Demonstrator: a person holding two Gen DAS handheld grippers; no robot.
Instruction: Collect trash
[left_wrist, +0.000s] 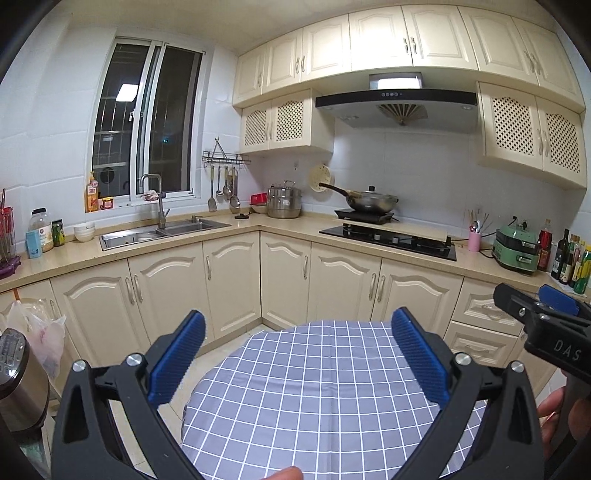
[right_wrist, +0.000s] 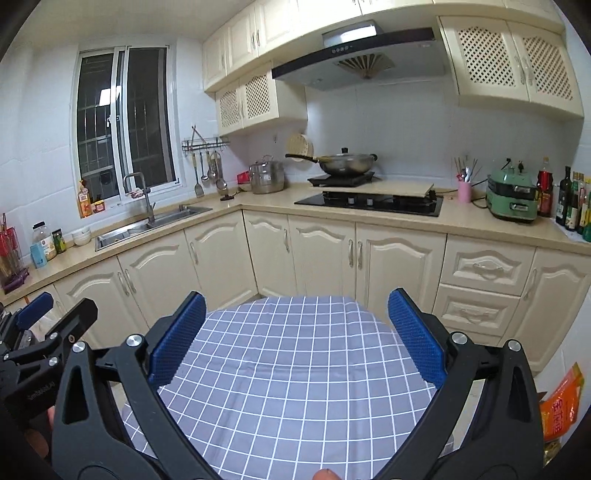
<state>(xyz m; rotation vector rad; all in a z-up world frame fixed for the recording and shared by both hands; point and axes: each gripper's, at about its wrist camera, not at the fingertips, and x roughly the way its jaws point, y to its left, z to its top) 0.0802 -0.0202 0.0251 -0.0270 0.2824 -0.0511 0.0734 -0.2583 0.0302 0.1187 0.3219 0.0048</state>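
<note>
My left gripper (left_wrist: 297, 325) is open and empty, held above a round table with a blue-grey checked cloth (left_wrist: 314, 398). My right gripper (right_wrist: 295, 306) is open and empty above the same table (right_wrist: 288, 369). The right gripper also shows at the right edge of the left wrist view (left_wrist: 546, 314), and the left gripper shows at the left edge of the right wrist view (right_wrist: 44, 325). No trash shows on the visible part of the cloth. A white plastic bag (left_wrist: 40, 332) hangs at the lower cabinets on the left. An orange packet (right_wrist: 561, 406) lies at the far right, low.
An L-shaped counter runs behind the table with a sink (left_wrist: 159, 230), a steel pot (left_wrist: 283, 203), a wok on a hob (left_wrist: 369, 201), a green cooker (left_wrist: 517, 251) and bottles (left_wrist: 569, 258). A steel appliance (left_wrist: 18, 380) stands at the left.
</note>
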